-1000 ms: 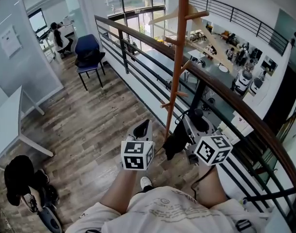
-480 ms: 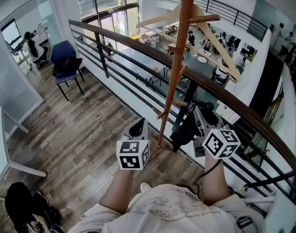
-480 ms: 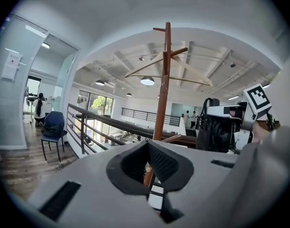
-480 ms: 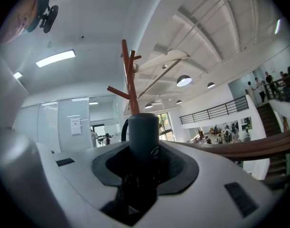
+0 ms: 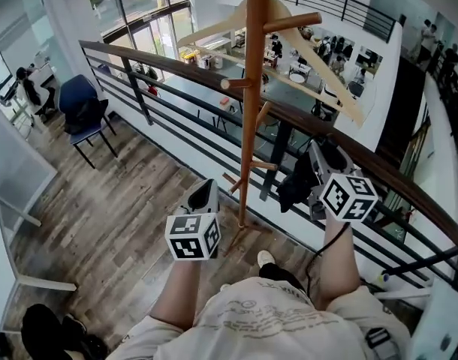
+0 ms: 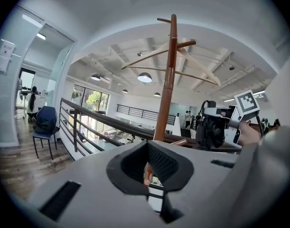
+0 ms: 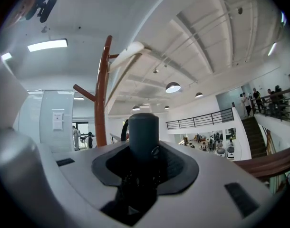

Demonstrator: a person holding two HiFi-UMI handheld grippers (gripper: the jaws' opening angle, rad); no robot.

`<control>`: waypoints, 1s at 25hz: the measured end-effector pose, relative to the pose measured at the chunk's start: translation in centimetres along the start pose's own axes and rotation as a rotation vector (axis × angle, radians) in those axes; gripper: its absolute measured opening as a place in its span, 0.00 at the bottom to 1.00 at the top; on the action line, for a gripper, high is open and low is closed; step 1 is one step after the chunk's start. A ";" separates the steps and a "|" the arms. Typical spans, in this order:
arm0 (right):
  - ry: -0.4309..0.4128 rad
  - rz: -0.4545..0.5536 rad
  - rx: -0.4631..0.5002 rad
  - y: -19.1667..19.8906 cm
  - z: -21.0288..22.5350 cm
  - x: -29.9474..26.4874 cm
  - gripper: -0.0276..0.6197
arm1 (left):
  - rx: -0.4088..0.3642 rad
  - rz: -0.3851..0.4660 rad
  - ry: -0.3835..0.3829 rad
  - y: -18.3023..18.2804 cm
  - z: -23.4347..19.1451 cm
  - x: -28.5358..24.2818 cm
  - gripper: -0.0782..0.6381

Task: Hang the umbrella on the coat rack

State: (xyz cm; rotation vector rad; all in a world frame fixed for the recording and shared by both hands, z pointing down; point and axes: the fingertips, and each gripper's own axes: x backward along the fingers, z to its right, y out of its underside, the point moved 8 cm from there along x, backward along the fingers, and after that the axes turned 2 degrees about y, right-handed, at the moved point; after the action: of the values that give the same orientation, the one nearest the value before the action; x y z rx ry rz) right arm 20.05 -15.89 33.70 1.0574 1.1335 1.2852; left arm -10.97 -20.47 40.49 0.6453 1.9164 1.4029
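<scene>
The brown wooden coat rack (image 5: pixel 251 111) stands by the railing, with short pegs up its pole. The folded black umbrella (image 5: pixel 296 182) hangs to the right of the pole at the height of a low peg, and my right gripper (image 5: pixel 317 167) is shut on it. In the right gripper view the umbrella's dark round handle (image 7: pixel 144 137) stands up between the jaws of the right gripper (image 7: pixel 145 175), with the rack's pole (image 7: pixel 102 99) behind to the left. My left gripper (image 5: pixel 205 193) is shut and holds nothing, just left of the pole's foot. The left gripper (image 6: pixel 149 170) faces the rack (image 6: pixel 166 94).
A pale wooden hanger (image 5: pixel 319 58) hangs across the rack's top. The dark railing (image 5: pixel 176 73) runs behind the rack over a drop to a lower floor. A blue chair (image 5: pixel 82 111) stands at the far left on the wood floor, and a person sits farther left.
My head and both hands have swung toward the rack. The right gripper has risen with the umbrella and now sits farther right of the pole. The left gripper has drifted left.
</scene>
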 end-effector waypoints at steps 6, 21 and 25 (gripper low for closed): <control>-0.041 -0.027 -0.010 0.2 2.1 -4.8 0.26 | -0.036 0.010 -0.035 -2.0 0.6 -2.5 0.12; -0.162 -0.019 -0.020 0.3 2.0 -12.9 0.26 | -0.037 0.004 -0.141 -2.2 0.8 -5.5 0.12; -0.211 -0.024 -0.019 -0.1 1.4 -14.3 0.26 | -0.031 0.002 -0.167 -1.9 0.6 -5.7 0.12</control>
State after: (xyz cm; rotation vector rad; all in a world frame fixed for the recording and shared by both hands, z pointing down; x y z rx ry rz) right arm 21.97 -30.15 34.20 1.1328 0.9695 1.1345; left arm -6.82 -24.76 39.82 0.7262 1.7607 1.3331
